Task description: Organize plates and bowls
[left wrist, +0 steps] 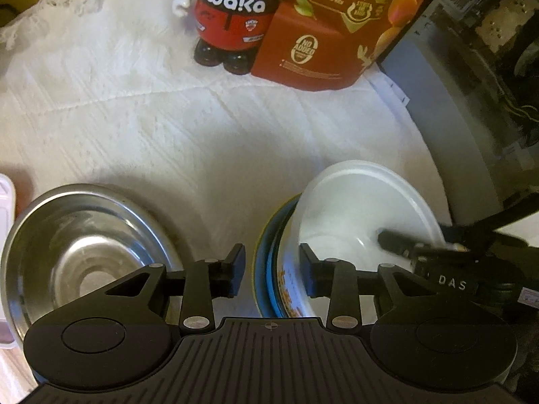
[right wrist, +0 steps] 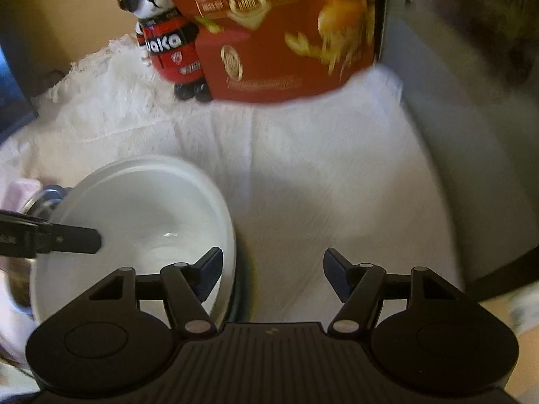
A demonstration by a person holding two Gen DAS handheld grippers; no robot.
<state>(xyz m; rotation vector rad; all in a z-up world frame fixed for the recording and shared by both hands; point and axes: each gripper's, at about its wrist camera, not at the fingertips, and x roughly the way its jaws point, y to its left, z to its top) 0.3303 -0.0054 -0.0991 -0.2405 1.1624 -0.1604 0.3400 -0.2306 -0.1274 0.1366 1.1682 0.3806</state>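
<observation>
My left tool (left wrist: 272, 271) hangs with its jaws partly apart and nothing pressed between the pads, straddling the near left rim of a white bowl (left wrist: 363, 208) that sits nested in a blue-rimmed patterned bowl (left wrist: 269, 269). My right tool (right wrist: 273, 274) stands wider, also gripping nothing; its left finger (right wrist: 210, 272) dips inside the white bowl's near right rim while the other hangs over bare cloth. A steel bowl (left wrist: 81, 242) sits just left of the stack, apart from it. Everything rests on a white fringed cloth (left wrist: 168, 128) spread over the tabletop. At the far edge a red "waka" figurine (left wrist: 232, 17) stands against a red carton (left wrist: 330, 33) printed with eggs. A grey cabinet side (left wrist: 448, 111) closes off the right. Each tool's tip intrudes into the other's view above the white bowl.
</observation>
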